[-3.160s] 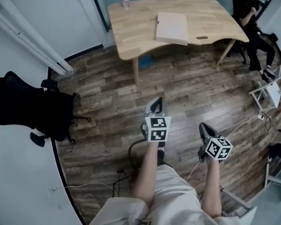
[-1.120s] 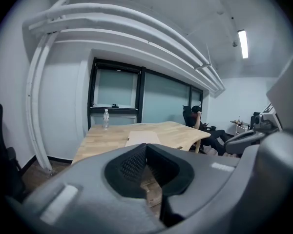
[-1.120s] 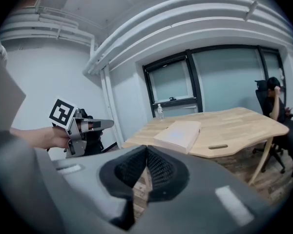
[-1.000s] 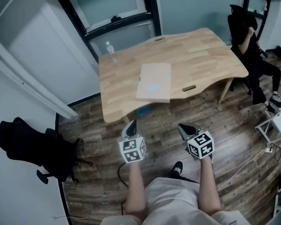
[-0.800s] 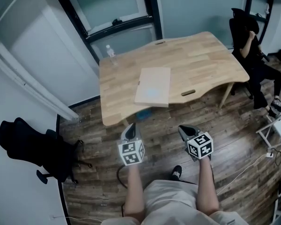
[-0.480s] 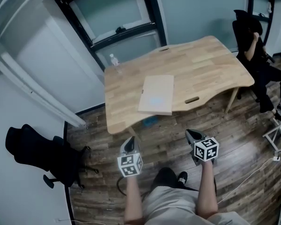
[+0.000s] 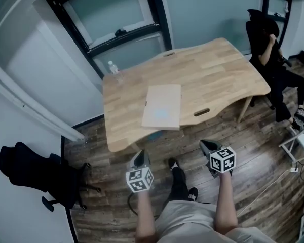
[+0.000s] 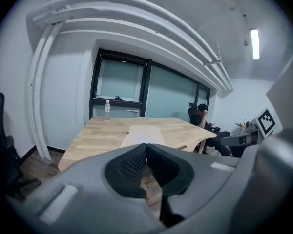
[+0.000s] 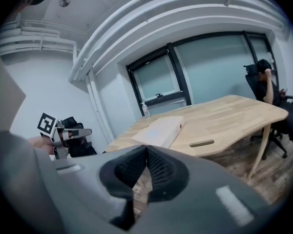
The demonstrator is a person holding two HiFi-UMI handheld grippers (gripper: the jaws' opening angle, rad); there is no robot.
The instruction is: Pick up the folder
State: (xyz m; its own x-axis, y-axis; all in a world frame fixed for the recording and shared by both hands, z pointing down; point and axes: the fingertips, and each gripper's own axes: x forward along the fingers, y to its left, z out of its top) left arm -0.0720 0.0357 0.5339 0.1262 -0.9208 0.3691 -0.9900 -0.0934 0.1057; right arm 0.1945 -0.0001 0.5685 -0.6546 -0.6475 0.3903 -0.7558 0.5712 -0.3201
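A pale beige folder (image 7: 162,106) lies flat on the wooden table (image 7: 218,70), close to its near edge; it also shows as the folder (image 8: 141,134) in the left gripper view and the folder (image 9: 160,129) in the right gripper view. My left gripper (image 7: 140,157) hangs over the floor short of the table's near edge, shut and empty. My right gripper (image 7: 207,147) is beside it to the right, also shut with nothing in it. Both are well apart from the folder. In the gripper views the left gripper (image 8: 146,147) and right gripper (image 9: 146,149) show their pads pressed together.
A clear water bottle (image 7: 113,68) stands at the table's far left corner. A person (image 7: 273,54) sits on a chair at the table's right end. A black office chair (image 7: 38,171) stands at the left. Cables (image 7: 266,186) run across the wooden floor.
The table and folder have shifted a little left and lower in the head view. Both grippers have sunk slightly, still shut. A foot has stepped forward between them.
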